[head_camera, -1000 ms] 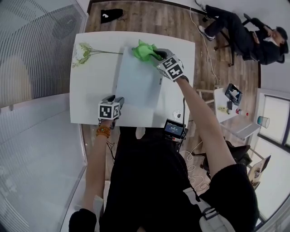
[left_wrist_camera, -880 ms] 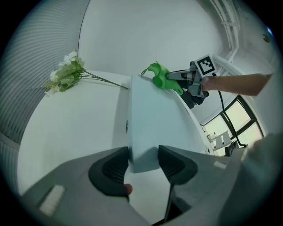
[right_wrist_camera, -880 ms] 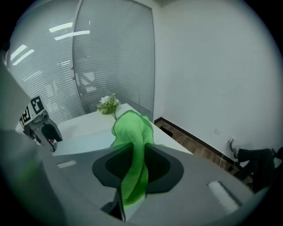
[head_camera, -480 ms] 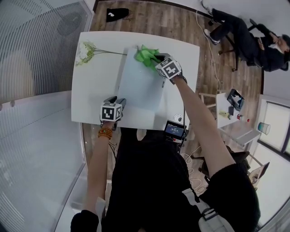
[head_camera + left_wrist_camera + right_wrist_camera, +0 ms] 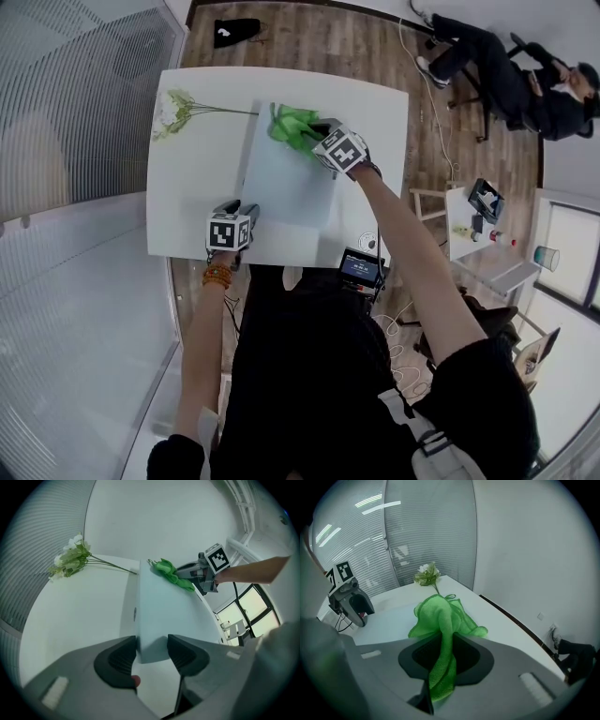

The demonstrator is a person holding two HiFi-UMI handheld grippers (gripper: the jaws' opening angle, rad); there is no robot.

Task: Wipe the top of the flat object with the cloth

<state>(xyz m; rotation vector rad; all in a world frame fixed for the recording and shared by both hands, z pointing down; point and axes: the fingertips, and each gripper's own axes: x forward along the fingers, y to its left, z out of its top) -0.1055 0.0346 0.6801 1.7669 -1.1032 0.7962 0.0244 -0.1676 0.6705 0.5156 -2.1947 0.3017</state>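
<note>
A pale flat slab (image 5: 286,178) lies lengthwise in the middle of the white table (image 5: 187,178). My left gripper (image 5: 239,217) clamps its near left corner (image 5: 152,648), jaws shut on the slab's edge. At the slab's far end lies a bright green cloth (image 5: 289,123), held in my right gripper (image 5: 314,129). In the right gripper view the cloth (image 5: 443,630) hangs pinched between the shut jaws and spreads out over the slab (image 5: 389,620). The left gripper view shows the cloth (image 5: 173,573) and the right gripper (image 5: 199,571) at the slab's far right corner.
A white flower sprig (image 5: 183,108) lies at the table's far left corner, its stem reaching toward the slab. A small device with a screen (image 5: 361,267) sits at the table's near right edge. A seated person (image 5: 511,70) is beyond, on the wooden floor.
My right gripper has dragged the green cloth leftward and slightly nearer along the slab's far end. The left gripper has stayed clamped on the near corner.
</note>
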